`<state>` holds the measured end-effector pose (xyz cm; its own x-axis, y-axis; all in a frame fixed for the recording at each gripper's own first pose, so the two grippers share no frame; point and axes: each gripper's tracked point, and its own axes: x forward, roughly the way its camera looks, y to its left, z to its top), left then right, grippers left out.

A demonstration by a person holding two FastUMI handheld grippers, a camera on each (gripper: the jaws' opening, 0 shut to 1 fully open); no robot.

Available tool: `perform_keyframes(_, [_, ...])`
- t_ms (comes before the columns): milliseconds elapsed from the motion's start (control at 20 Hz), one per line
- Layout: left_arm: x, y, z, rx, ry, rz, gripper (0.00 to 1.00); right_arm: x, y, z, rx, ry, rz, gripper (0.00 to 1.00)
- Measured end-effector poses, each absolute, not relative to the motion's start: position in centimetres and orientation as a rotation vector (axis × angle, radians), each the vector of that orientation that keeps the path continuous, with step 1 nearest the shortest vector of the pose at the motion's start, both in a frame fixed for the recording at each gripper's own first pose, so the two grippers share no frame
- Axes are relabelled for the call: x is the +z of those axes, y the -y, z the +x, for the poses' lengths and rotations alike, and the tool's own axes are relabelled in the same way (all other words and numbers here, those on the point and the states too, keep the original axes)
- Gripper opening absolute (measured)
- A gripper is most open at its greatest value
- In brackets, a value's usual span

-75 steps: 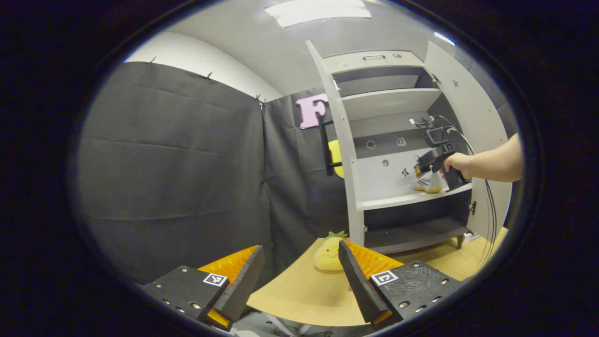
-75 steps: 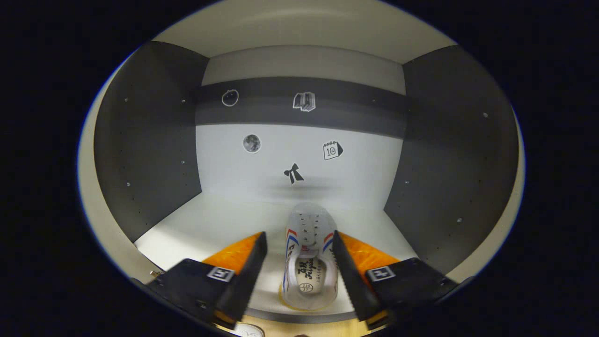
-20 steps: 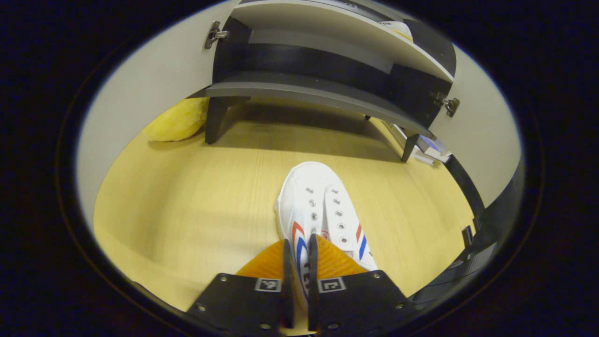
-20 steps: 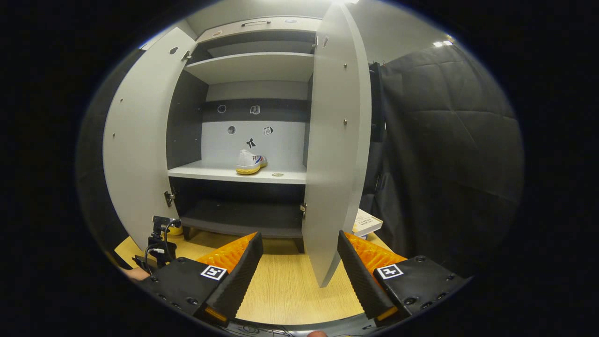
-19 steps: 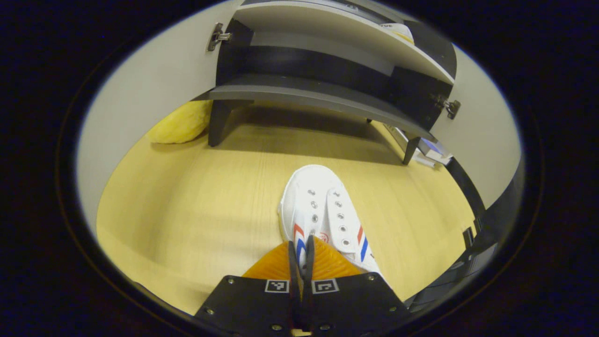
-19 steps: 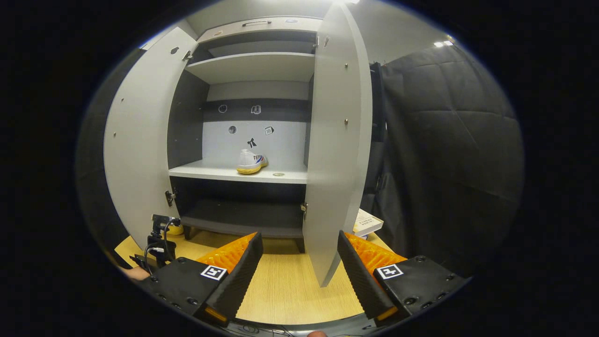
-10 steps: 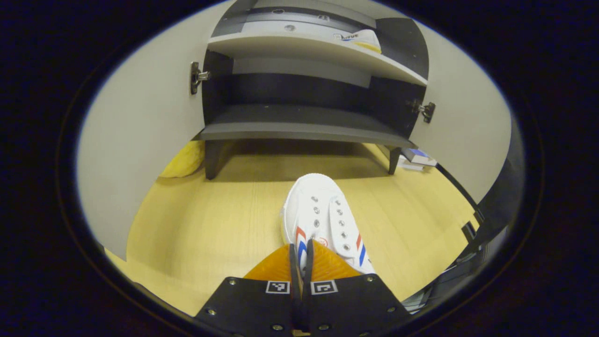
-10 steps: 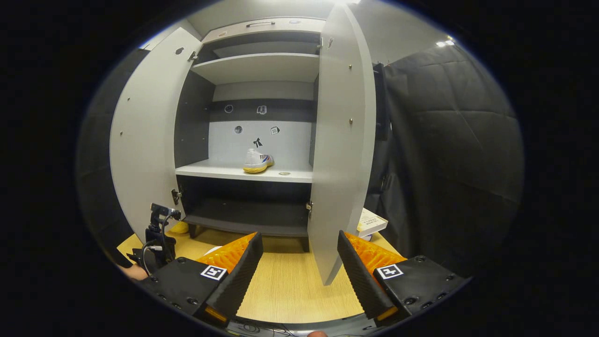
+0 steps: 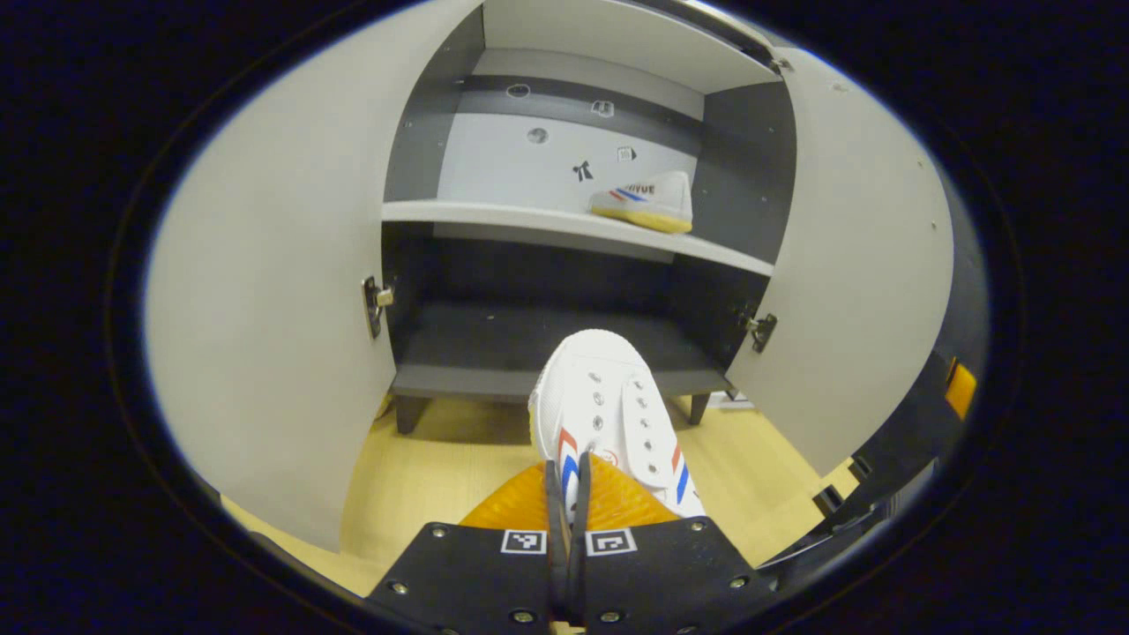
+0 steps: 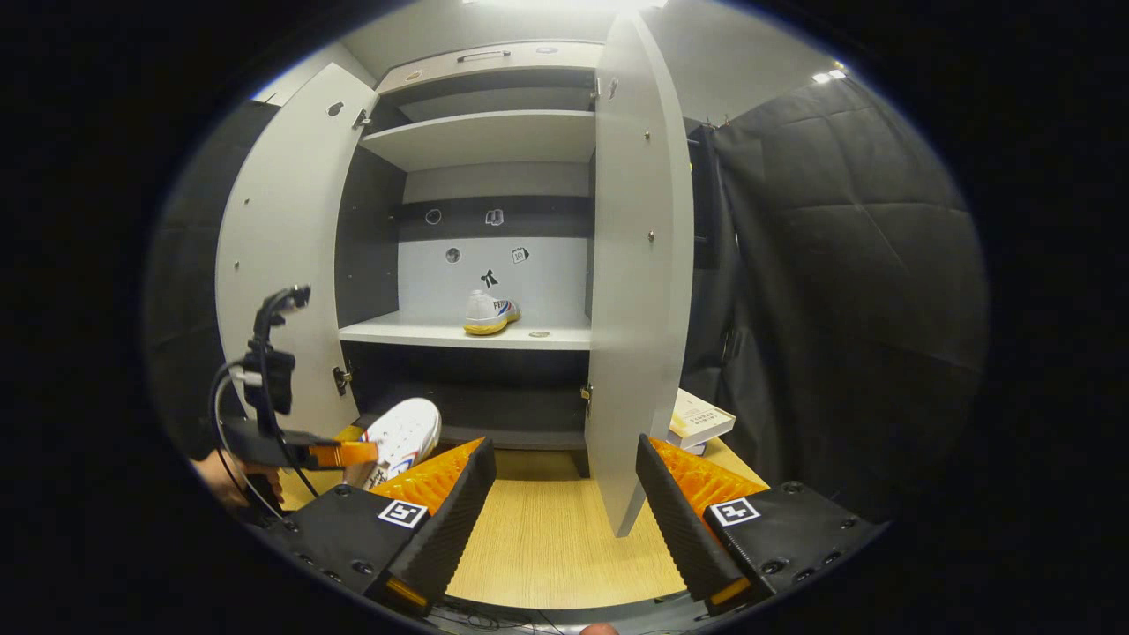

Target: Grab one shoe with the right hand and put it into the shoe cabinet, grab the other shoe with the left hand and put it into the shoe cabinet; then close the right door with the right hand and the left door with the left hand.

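My left gripper [image 9: 564,472] is shut on the side wall of a white shoe [image 9: 600,397] with red and blue stripes, held in the air with its toe toward the open cabinet's dark lower shelf [image 9: 494,339]. The other shoe [image 9: 644,198] lies on the white middle shelf, at its right. In the right gripper view the left gripper [image 10: 363,454] carries the shoe [image 10: 404,434] low at the left, in front of the left door [image 10: 282,238]. My right gripper [image 10: 564,450] is open and holds nothing, facing the edge of the right door [image 10: 639,291]. The shelved shoe [image 10: 490,315] sits beyond.
Both doors stand wide open, the left door [image 9: 265,309] and right door [image 9: 856,291] flanking the opening. A book [image 10: 697,419] lies on the wooden surface [image 10: 547,547] right of the cabinet. Black cloth wall [image 10: 838,291] closes the right side. A small round object [image 10: 539,334] rests on the middle shelf.
My left gripper has lifted the shoe off the wooden surface and tilted up toward the cabinet's shelves. The right gripper stays open and has barely moved.
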<state>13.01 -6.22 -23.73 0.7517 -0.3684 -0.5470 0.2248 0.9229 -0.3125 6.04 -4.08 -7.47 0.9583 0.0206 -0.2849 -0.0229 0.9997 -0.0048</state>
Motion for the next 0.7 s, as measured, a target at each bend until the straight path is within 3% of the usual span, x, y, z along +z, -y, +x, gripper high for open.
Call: perform_keyframes(700, [-22.6, 5.8, 12.8, -0.260, -0.430, -0.235, 0.01, -9.5, 7.2, 4.0, -0.014, -0.323, -0.023, 1.00])
